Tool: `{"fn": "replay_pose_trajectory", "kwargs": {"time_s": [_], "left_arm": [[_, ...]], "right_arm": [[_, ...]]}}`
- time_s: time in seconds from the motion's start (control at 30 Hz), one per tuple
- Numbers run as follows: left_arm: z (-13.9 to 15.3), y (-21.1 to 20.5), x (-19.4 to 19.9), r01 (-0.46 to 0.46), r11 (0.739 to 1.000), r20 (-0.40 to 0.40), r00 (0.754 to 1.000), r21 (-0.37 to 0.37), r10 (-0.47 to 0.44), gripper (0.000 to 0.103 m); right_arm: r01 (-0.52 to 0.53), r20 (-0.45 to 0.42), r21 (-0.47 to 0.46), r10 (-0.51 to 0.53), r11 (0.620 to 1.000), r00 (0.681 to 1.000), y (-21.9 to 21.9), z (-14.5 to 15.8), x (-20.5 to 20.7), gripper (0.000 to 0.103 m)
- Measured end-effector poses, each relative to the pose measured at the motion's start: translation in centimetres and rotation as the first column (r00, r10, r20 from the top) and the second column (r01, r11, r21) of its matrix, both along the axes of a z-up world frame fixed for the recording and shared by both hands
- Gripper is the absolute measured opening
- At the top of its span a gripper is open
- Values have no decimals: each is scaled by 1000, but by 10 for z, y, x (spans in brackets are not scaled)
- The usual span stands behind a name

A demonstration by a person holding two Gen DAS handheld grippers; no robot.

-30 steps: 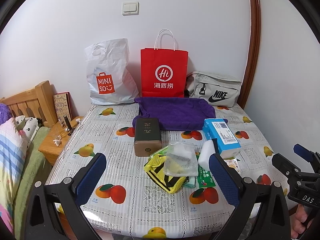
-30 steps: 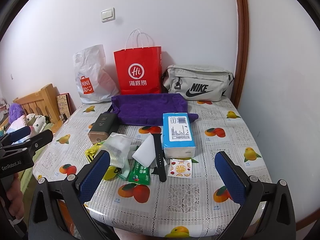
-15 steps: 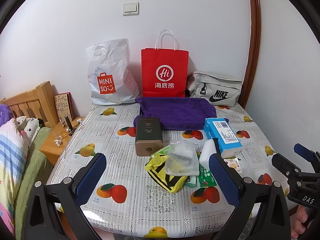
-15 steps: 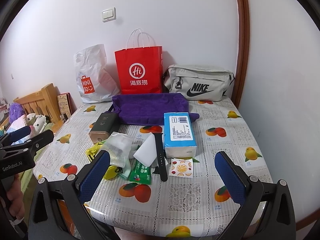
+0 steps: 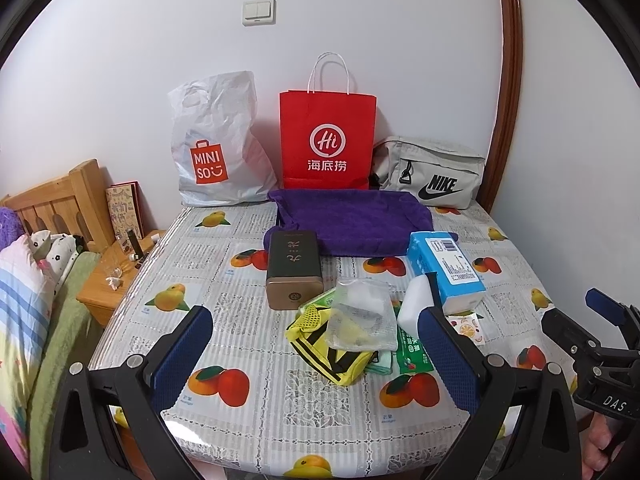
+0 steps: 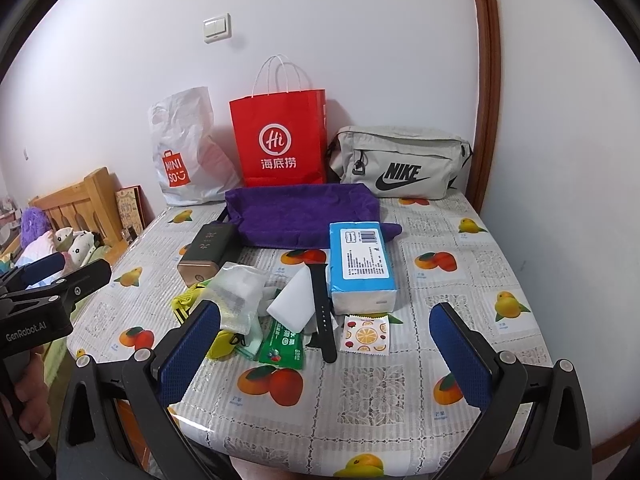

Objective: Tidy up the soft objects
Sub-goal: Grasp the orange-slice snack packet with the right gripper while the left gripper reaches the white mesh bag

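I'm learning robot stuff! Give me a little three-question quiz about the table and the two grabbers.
1. True or false: the left gripper is shut on the yellow mesh pouch.
2. Which bag stands between the white Miniso bag and the grey Nike bag? A) red paper bag B) blue backpack C) green tote
3. Fill in: the black watch strap lies between the white sponge block and the blue ____ pack.

Key: 1 false, both the left gripper and the right gripper are open and hold nothing. 2 A, the red paper bag. 3 tissue, the blue tissue pack.
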State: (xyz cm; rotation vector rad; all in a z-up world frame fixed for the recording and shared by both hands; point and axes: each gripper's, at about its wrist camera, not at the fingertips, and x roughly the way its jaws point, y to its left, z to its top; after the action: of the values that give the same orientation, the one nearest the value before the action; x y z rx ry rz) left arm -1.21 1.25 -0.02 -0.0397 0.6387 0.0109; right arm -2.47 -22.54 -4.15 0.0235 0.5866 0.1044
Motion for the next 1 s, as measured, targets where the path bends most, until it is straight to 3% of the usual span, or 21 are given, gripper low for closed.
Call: {"fn": "replay_pose_trajectory", "kwargs": {"time_s": [0.3, 0.6, 0.77, 1.0], "left_arm": [[-29, 1, 37, -6, 1000, -93, 996, -5, 6, 103], [-74, 6, 66, -38, 999, -182, 983, -3, 36, 103], [-97, 4, 85, -27, 1000, -230, 973, -6, 25, 102], [-115, 5, 104, -20, 1000, -271, 962, 11, 22, 102]], "right_arm": [[0, -19, 15, 0, 1000, 1000, -16, -25, 22, 103], [27, -125, 2, -26, 1000, 992, -42, -86, 61, 101], [33, -223, 3, -32, 999, 974, -54, -126, 92, 89], [8, -296, 10, -5, 1000, 955, -53, -159, 128, 88]]}}
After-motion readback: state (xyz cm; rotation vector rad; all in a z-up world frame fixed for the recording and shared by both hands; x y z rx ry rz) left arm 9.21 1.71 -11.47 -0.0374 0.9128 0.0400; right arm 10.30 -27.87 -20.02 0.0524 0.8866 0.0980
